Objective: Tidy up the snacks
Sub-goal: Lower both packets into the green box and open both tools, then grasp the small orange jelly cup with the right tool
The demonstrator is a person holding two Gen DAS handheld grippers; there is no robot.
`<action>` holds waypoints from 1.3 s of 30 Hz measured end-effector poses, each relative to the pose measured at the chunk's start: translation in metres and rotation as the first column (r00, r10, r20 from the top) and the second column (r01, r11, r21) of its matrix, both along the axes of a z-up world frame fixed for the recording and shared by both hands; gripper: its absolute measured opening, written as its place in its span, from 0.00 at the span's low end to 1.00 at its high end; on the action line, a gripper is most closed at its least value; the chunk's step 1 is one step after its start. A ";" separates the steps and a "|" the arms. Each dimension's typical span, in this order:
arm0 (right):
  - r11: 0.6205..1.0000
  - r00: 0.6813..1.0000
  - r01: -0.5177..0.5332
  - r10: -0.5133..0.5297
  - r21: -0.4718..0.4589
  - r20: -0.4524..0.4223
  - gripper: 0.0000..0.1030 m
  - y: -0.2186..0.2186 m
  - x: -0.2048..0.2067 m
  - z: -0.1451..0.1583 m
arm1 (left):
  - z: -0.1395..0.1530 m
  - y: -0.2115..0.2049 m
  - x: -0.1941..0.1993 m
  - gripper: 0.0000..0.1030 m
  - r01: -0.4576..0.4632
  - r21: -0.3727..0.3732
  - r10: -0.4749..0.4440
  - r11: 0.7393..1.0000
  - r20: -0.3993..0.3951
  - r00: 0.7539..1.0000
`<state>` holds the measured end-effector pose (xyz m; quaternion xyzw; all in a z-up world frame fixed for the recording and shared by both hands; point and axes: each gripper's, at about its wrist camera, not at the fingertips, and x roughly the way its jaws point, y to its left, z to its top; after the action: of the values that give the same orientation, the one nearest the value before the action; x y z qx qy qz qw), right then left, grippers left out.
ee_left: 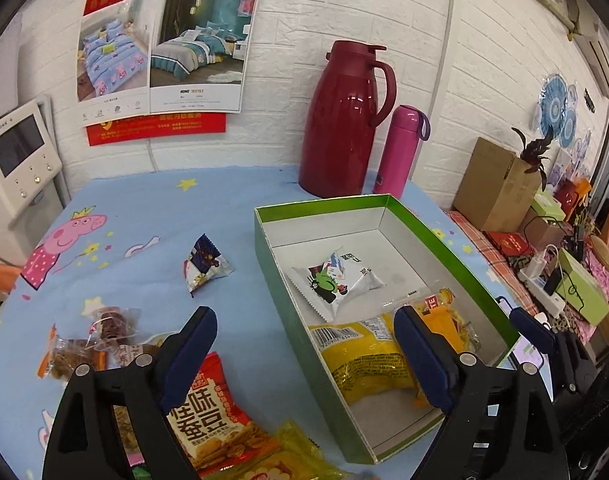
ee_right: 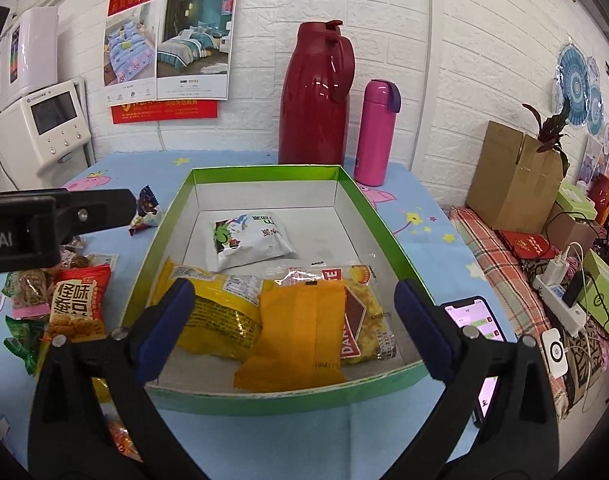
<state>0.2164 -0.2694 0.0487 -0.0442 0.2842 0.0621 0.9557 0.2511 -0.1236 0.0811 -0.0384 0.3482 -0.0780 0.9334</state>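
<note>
Green box on desk: four snack packets inside. Left tool, right tool: both released, empty.

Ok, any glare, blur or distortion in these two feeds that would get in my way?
Left wrist: sharp, strong fisheye bend, black corners; window glare on the jug; the box reads clearly. Right wrist: the same bend; glare on the clear wrapper hides some print; the box's far wall is slightly soft.

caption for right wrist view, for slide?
Open right gripper above green box holding white, yellow and orange snack packets; more snacks wait on the tablecloth.
</note>
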 end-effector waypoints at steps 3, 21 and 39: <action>1.000 1.000 0.004 -0.004 -0.007 0.011 0.97 0.006 -0.012 0.007 | 0.007 0.004 -0.013 0.89 -0.003 0.004 0.003 1.000 0.009 1.000; 0.997 0.996 -0.050 0.053 -0.051 0.070 0.97 0.046 -0.111 0.020 | 0.000 0.047 -0.111 0.89 -0.054 0.038 0.056 0.998 -0.054 0.997; 0.969 0.934 -0.243 0.247 0.048 -0.260 0.83 0.051 -0.119 -0.061 | -0.064 0.090 -0.171 0.89 0.010 -0.005 -0.011 1.000 -0.165 0.986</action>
<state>0.0974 -0.2182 -0.0120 -0.0635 0.4006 0.1881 0.8945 0.0802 -0.0337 0.0168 -0.0448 0.4241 -0.0802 0.9009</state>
